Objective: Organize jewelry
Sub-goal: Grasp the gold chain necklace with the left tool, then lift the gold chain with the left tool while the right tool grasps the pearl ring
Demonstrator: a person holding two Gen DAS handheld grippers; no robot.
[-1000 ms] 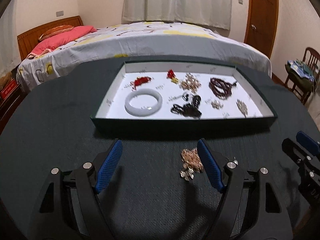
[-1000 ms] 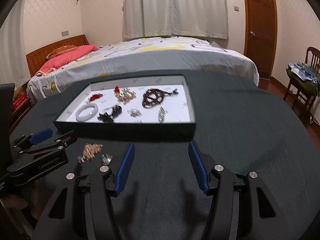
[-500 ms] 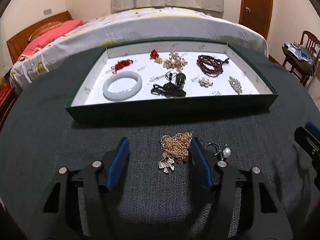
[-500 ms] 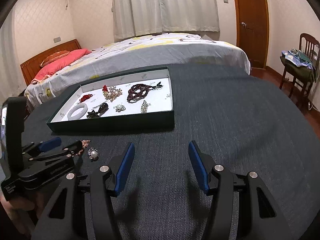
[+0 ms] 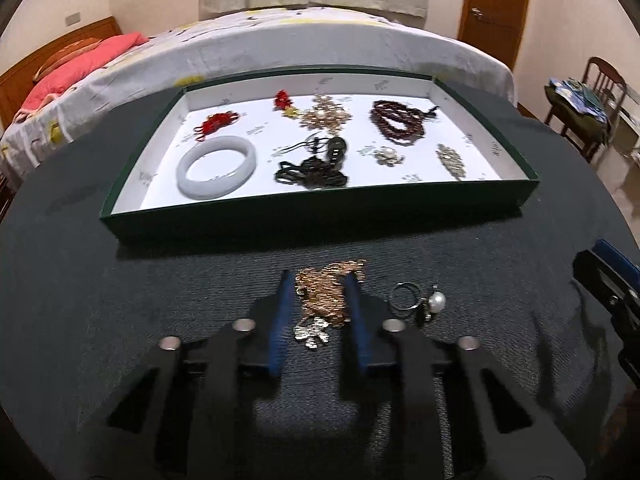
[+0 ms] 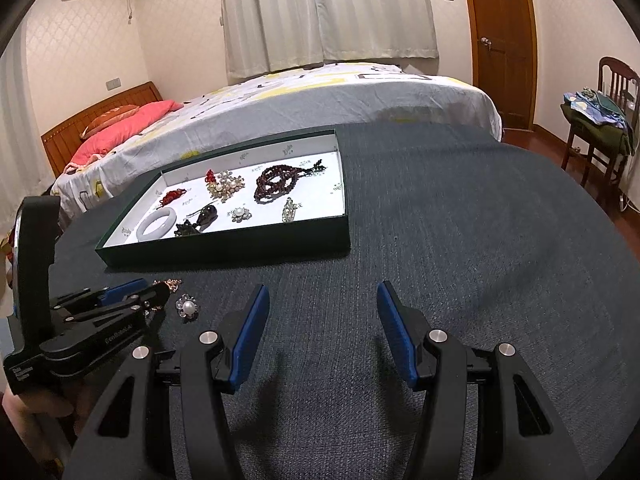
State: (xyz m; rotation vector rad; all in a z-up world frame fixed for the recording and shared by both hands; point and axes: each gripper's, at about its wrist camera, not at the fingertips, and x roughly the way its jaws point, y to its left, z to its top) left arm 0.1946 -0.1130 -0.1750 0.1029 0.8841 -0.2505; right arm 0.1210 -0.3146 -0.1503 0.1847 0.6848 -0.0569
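Observation:
A gold chain necklace (image 5: 325, 293) lies on the dark tablecloth in front of a green tray (image 5: 312, 222). My left gripper (image 5: 318, 280) has its jaws closed in on both sides of the necklace, touching it. A pearl ring (image 5: 425, 303) lies just right of it and also shows in the right wrist view (image 6: 187, 306). The tray (image 6: 224, 249) holds a white bangle (image 5: 216, 166), dark beads (image 5: 398, 122), brooches and other pieces. My right gripper (image 6: 322, 304) is open and empty over bare cloth, right of the left gripper (image 6: 132, 294).
The round table (image 6: 460, 240) has a dark textured cloth. A bed (image 6: 320, 96) stands behind it, a wooden door (image 6: 504, 40) at the back right, and a chair with clothes (image 6: 600, 120) to the right.
My left gripper moved forward over the gold necklace and its jaws narrowed around it. The right gripper drew back to the right and stayed open.

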